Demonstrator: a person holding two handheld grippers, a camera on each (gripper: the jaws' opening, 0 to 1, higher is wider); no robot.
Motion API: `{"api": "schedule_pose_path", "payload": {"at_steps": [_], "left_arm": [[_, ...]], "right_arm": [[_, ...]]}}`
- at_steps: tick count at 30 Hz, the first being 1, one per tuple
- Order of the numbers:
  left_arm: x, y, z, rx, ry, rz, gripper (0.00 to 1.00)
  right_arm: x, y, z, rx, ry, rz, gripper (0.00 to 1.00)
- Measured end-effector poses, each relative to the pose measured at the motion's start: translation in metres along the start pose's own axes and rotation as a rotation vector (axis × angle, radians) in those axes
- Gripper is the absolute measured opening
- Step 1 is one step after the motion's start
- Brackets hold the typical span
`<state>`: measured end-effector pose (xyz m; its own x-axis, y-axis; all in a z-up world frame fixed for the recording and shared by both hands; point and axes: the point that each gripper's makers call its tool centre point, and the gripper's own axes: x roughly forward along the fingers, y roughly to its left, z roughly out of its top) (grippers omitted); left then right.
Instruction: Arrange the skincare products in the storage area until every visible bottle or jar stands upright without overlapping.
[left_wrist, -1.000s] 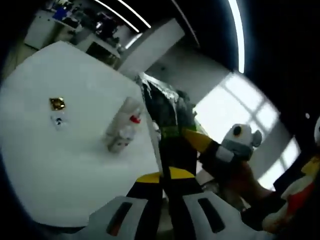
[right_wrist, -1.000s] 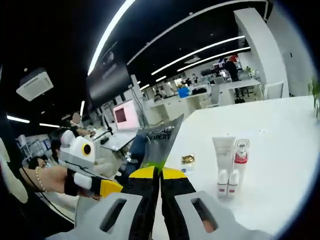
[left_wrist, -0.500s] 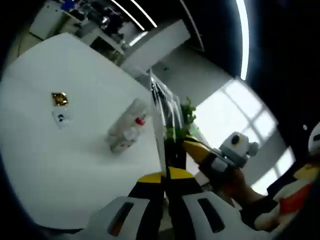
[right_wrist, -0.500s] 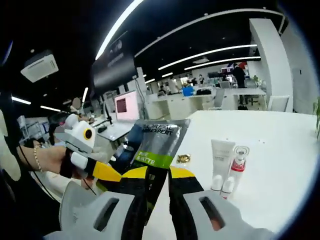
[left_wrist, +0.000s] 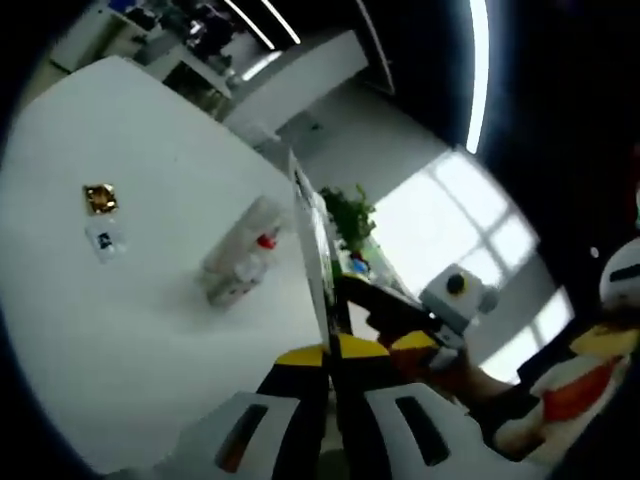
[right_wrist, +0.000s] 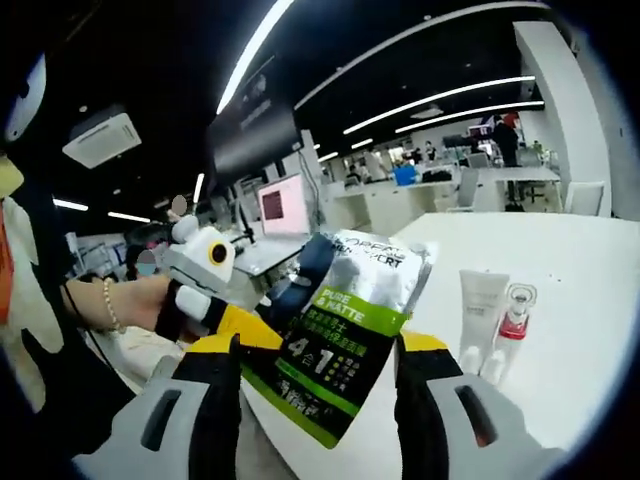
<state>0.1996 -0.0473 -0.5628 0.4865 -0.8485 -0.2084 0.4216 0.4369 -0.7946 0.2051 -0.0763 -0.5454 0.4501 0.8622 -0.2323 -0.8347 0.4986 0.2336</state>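
Observation:
A silver-and-green sachet pouch (right_wrist: 345, 335) hangs in the air above the table edge. My left gripper (left_wrist: 330, 352) is shut on it, and the left gripper view has the pouch (left_wrist: 312, 235) edge-on as a thin strip. In the right gripper view the left gripper (right_wrist: 262, 325) pinches the pouch's lower left side. My right gripper (right_wrist: 318, 355) is open, its jaws standing wide on either side of the pouch. A white tube (right_wrist: 481, 300) and a red-capped bottle (right_wrist: 513, 315) stand upright together on the white table (right_wrist: 560, 260). That cluster (left_wrist: 238, 262) also stands in the left gripper view.
A small gold-lidded jar (left_wrist: 98, 198) and a small clear item (left_wrist: 103, 240) sit apart on the table (left_wrist: 120, 330) to the left of the cluster. A person's hand with a bead bracelet (right_wrist: 108, 305) holds the left gripper. Office desks and screens lie beyond.
My right gripper has opened and let go of the pouch, whose face has turned toward its camera. The left gripper stays shut on the pouch.

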Motion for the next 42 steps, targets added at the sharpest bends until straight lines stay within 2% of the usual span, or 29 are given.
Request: {"api": "schedule_pose_path", "payload": {"at_steps": [4, 11, 14, 21, 32, 42], "left_arm": [[0.003, 0.001, -0.001, -0.004, 0.013, -0.009, 0.0], [0.007, 0.0, -0.004, -0.015, 0.027, -0.02, 0.0], [0.007, 0.005, -0.003, -0.021, 0.032, -0.017, 0.0], [0.013, 0.016, -0.012, -0.005, 0.084, 0.009, 0.0], [0.024, 0.027, -0.009, -0.026, 0.101, 0.016, 0.0], [0.033, 0.051, -0.003, -0.017, 0.144, 0.035, 0.0]], "right_arm": [[0.001, 0.006, -0.006, -0.006, 0.015, 0.02, 0.81], [0.001, 0.008, -0.018, -0.008, 0.059, 0.035, 0.9], [0.001, 0.008, -0.02, -0.01, 0.062, 0.039, 0.91], [0.001, 0.005, -0.024, -0.002, 0.069, 0.026, 0.93], [-0.003, -0.007, -0.034, 0.026, 0.08, -0.011, 0.96], [-0.006, -0.011, -0.045, 0.06, 0.091, -0.025, 1.0]]}}
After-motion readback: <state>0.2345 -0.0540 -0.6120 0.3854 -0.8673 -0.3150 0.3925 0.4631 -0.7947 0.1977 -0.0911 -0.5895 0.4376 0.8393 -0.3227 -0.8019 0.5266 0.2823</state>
